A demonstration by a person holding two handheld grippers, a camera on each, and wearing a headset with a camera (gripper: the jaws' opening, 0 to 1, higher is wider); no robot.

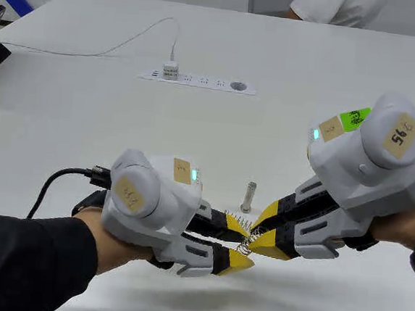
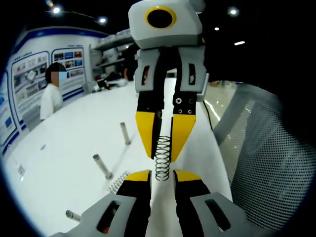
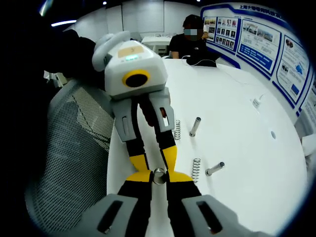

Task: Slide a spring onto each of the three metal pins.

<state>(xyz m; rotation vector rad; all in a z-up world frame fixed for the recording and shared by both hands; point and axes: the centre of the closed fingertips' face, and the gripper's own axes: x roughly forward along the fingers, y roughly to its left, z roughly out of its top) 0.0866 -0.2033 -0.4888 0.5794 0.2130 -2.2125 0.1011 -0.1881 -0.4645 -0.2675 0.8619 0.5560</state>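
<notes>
Steel spring (image 2: 163,158) bridges both claws over white table (image 1: 86,130): right gripper (image 3: 159,177), bearing tag "95" (image 1: 404,134), pinches one end; left gripper (image 2: 162,177) flanks the other, grip unclear. Upright pin (image 1: 248,197) stands just behind.

The one number that could be read was "95", handwritten at a slant on the cap label (image 1: 402,135) stuck to the round end of the right gripper (image 1: 252,239). A small tan tag (image 1: 331,128) on the same body carried a mark too small to read. The green sticker (image 1: 355,117) beside it had blurred black print. On the left gripper (image 1: 250,246), the faint label (image 1: 128,192) and the side tag (image 1: 182,171) showed pen strokes that stayed illegible. The blue wall boards (image 3: 269,34) held text too fine to read.
</notes>
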